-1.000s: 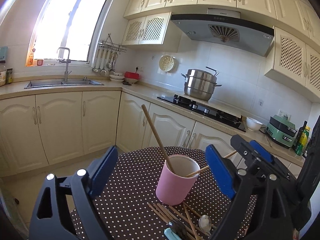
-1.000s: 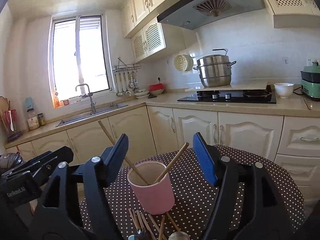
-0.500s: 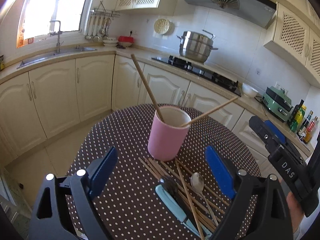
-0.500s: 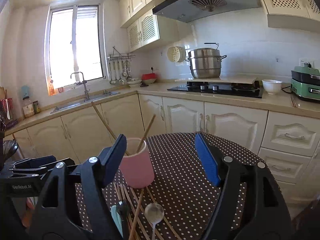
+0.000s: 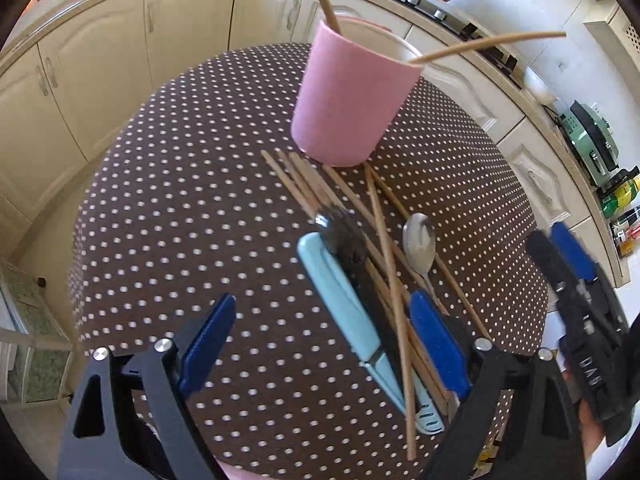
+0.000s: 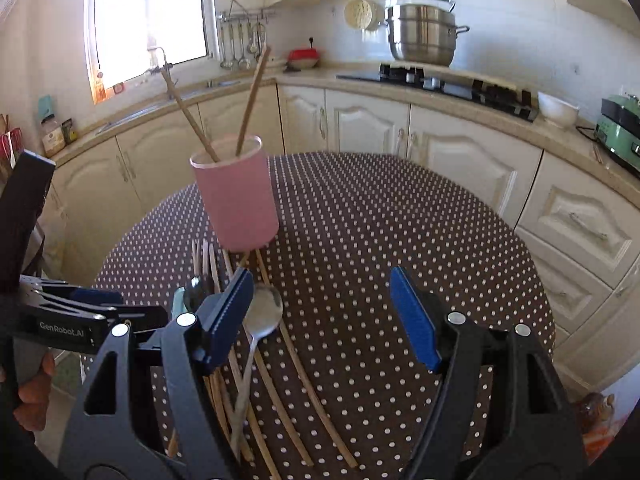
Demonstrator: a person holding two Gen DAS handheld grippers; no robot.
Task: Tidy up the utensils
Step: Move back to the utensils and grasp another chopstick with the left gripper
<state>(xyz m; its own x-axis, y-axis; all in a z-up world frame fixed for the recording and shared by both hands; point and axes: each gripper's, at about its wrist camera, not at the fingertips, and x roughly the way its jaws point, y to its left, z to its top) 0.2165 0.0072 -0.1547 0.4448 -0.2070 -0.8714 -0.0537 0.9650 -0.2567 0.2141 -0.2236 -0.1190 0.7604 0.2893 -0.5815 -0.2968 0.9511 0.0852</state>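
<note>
My left gripper (image 5: pixel 320 344), jaws apart and just closing a little, straddles the teal knife (image 5: pixel 348 312); my right gripper (image 6: pixel 324 312) gapes empty near the pink cup (image 6: pixel 236 200).

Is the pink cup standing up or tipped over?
Standing up. The cup sits flat on the table, mouth upward, with two chopsticks leaning inside it.

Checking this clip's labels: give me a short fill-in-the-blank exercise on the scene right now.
1. The pink cup holds ____ chopsticks.
2. The tablecloth is brown with white ____.
3. The metal spoon lies on the table with its bowl pointing ____ the cup.
4. The left gripper holds ____.

Missing words: two; dots; toward; nothing
</note>
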